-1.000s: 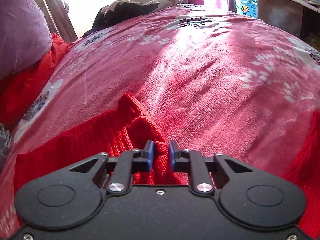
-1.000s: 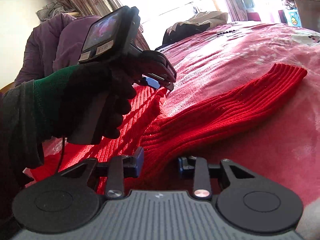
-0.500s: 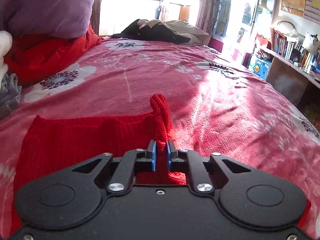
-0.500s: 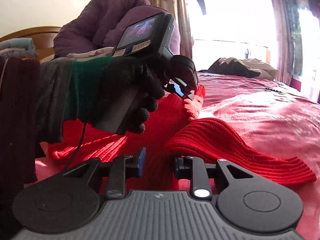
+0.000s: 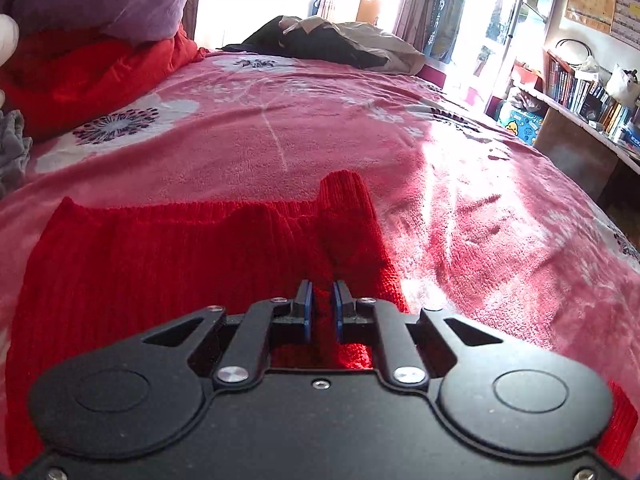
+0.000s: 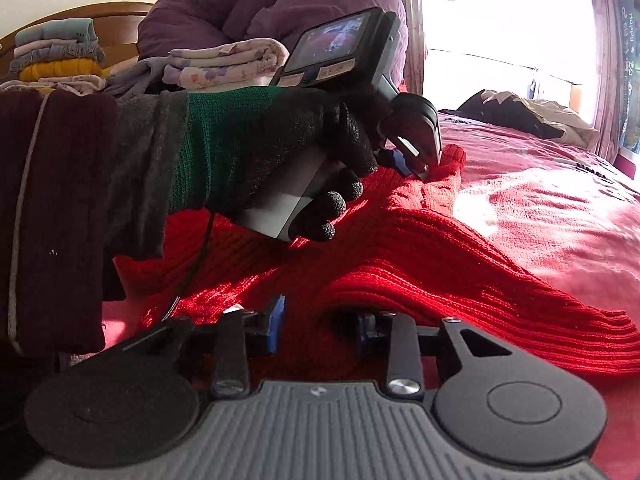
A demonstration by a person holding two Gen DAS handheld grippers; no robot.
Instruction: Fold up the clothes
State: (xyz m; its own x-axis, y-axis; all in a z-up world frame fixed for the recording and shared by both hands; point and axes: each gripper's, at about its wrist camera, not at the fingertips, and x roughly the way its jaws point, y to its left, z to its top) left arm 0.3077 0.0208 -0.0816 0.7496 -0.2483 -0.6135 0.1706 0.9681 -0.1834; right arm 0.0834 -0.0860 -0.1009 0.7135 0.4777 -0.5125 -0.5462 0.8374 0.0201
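1. Red knit sweater (image 5: 168,264) lies spread on the pink flowered blanket (image 5: 480,208).
2. Your left gripper (image 5: 321,312) is clamped on a raised fold of it.
3. Your right gripper (image 6: 318,326) is opening, with knit lying between its fingers.
4. Your gloved left hand (image 6: 320,152) blocks the folded laundry (image 6: 224,62) behind.

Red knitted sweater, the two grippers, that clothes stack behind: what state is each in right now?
Red knitted sweater: lying on pink flowered blanket, partly folded.
Left gripper: shut on a sweater fold.
Right gripper: jaws opening, sweater between them.
Stack of clothes: folded, piled.
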